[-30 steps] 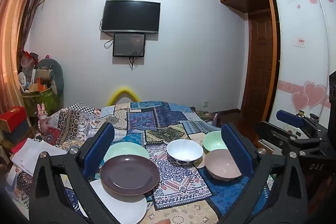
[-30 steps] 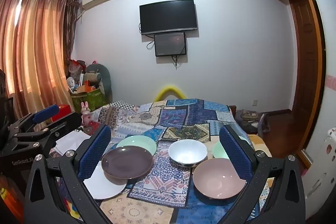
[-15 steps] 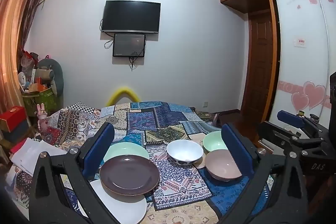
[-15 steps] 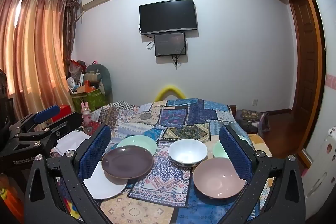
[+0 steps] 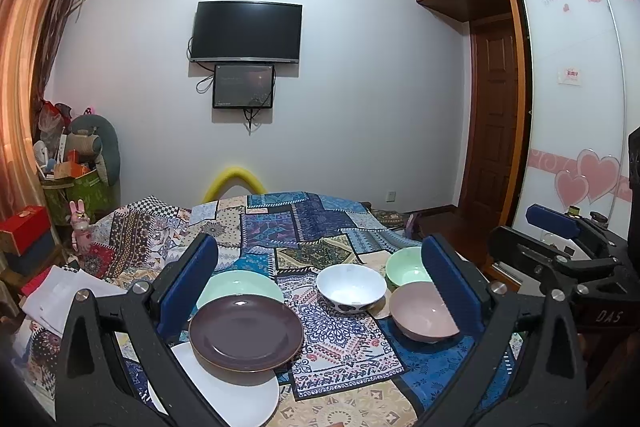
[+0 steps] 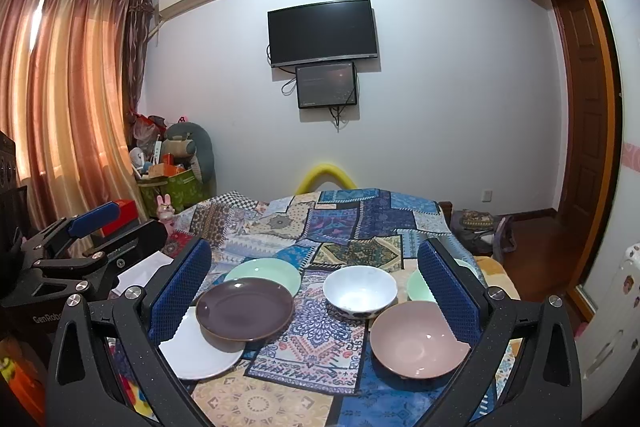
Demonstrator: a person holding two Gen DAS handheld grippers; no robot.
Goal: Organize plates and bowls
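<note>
So nothing's been grabbed yet: both the left gripper and the right gripper hang above the patchwork cloth with fingers spread wide, nothing between them. Plates sit lower left of frame: brown plate overlapping the white plate, green plate just behind. Bowls are lower right: white bowl centre, pink bowl nearest, green bowl half hidden behind a finger. Looks pre-sorted by type, so my guess is stacking comes next, each gripper taking its own side.
</note>
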